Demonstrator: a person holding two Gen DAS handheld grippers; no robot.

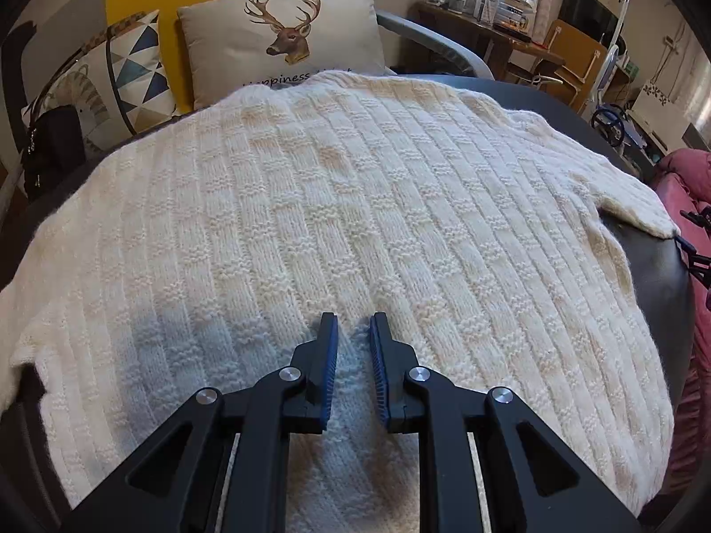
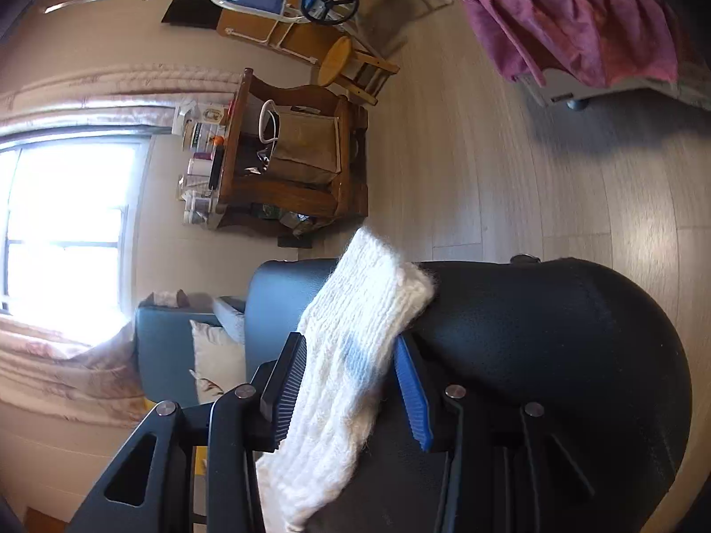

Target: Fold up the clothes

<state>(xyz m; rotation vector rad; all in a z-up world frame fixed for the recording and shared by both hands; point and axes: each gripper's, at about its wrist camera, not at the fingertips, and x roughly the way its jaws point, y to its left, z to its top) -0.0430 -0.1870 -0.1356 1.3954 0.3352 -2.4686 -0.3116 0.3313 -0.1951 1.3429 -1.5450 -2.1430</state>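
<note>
A cream knitted sweater (image 1: 337, 204) lies spread flat over a black leather seat (image 1: 644, 275). My left gripper (image 1: 353, 324) hangs just over the sweater's near part, blue pads a narrow gap apart with nothing pinched between them. One sleeve (image 1: 640, 217) reaches to the seat's right edge, where black parts of the other gripper's frame (image 1: 695, 257) show. In the right wrist view the ribbed sleeve cuff (image 2: 355, 311) runs between the fingers of my right gripper (image 2: 347, 340), which is rolled sideways and shut on it. The cuff's end rests on the black seat (image 2: 555, 333).
A deer pillow (image 1: 284, 40), a triangle-patterned pillow (image 1: 129, 62) and a black bag (image 1: 53, 151) sit behind the sweater. Pink bedding (image 2: 569, 17) lies to the right across bare wooden floor (image 2: 511, 169). A cluttered wooden table (image 2: 302, 155) stands by the window.
</note>
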